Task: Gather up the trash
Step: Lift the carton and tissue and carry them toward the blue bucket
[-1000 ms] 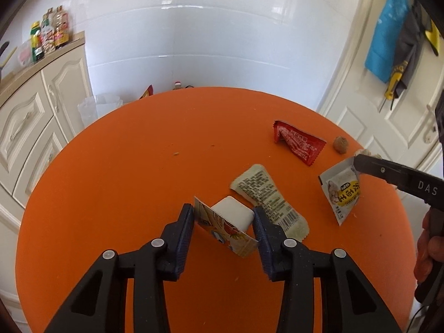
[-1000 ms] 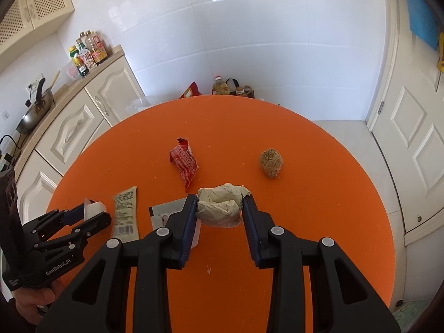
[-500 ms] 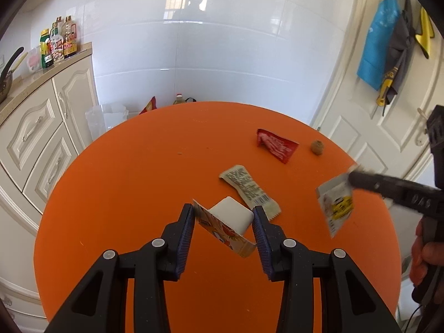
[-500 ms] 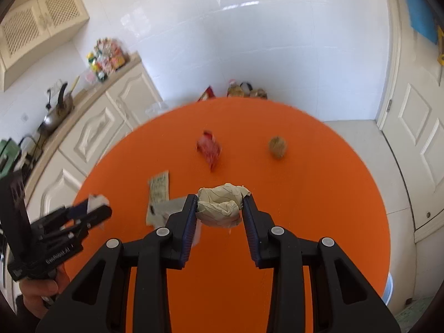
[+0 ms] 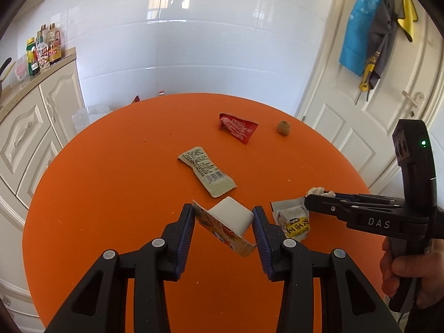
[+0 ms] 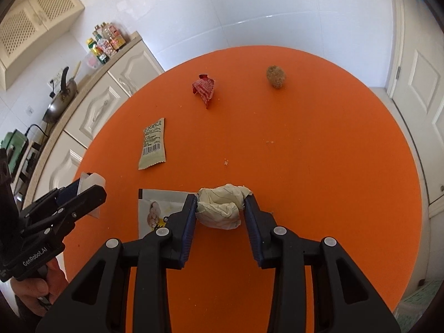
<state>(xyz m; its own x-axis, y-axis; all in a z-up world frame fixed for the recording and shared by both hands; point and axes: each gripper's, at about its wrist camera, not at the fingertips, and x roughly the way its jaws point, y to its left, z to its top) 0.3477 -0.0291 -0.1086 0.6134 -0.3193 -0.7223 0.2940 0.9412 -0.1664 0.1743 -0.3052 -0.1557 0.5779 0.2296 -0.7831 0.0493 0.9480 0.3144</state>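
Note:
My left gripper [image 5: 223, 213] is shut on a small white tub with a printed foil flap [image 5: 230, 222], held above the orange table [image 5: 111, 180]. My right gripper [image 6: 220, 202] has a crumpled paper wad [image 6: 219, 208] between its pads, which still touch it while the jaws are opening. A white-and-yellow wrapper [image 6: 155, 208] lies flat by its left finger, low on the table; I cannot tell if it is still pinched. Loose on the table are a beige barcode wrapper [image 5: 206, 170], a red wrapper [image 5: 238, 127] and a brown lump [image 5: 283, 127].
White cabinets [image 5: 30, 127] with bottles and a pan on the counter stand left of the round table. A white door [image 5: 388, 111] with hanging cloths is at the right. A person's hand [image 5: 410, 274] holds the right gripper handle close beside my left gripper.
The left gripper pulled back and rose with its tub. The right gripper came down close beside it, and the white-and-yellow wrapper that hung in the air now rests low on the table.

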